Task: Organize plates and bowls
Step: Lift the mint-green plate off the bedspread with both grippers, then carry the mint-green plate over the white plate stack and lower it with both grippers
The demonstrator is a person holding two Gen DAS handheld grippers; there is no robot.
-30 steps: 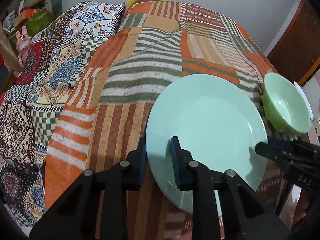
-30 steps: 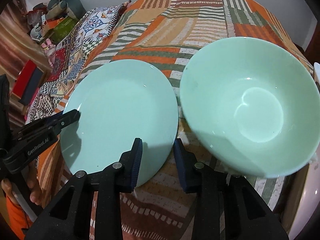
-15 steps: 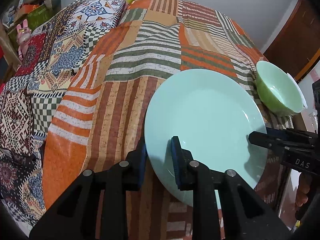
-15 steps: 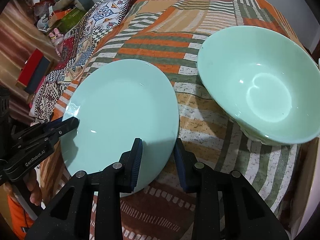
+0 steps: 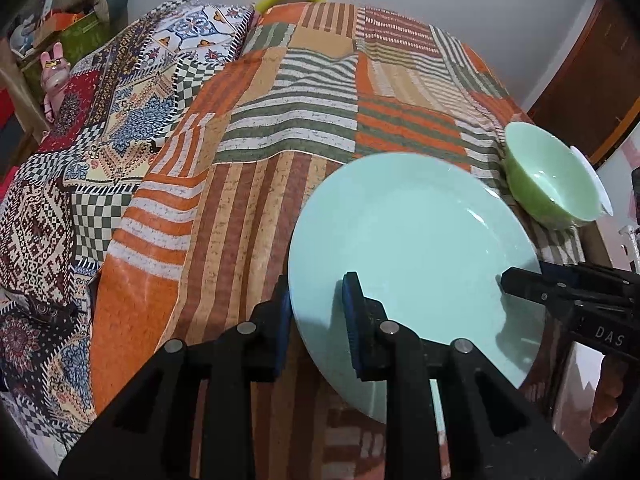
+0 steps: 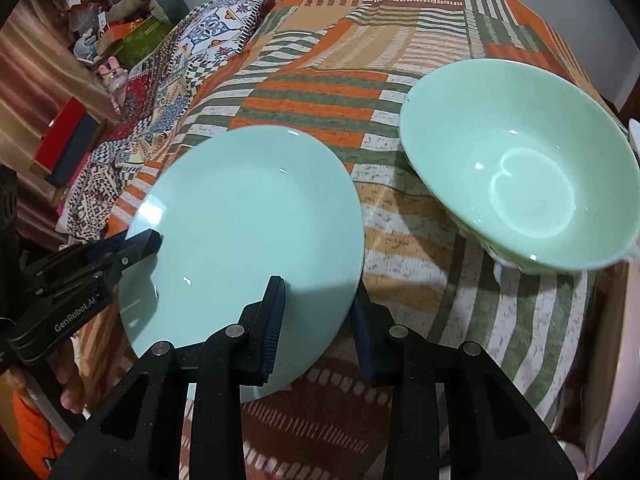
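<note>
Two tongs, one plate

Left tongs (image 5: 316, 316) and right tongs (image 6: 316, 320) clamp opposite rims of the pale green plate (image 5: 412, 248), lower centre; glazed, rigid, breakable, likely slippery, so rim grips suit.

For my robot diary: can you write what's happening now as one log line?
left tool: shut on round mint-green plate | right tool: same plate's opposite rim | mint-green bowl: untouched on cloth

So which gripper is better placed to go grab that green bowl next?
Right. The right gripper holds the side of the plate that faces the bowl, which fills its view. The left gripper clamps the far rim, with the plate between it and the bowl.
</note>
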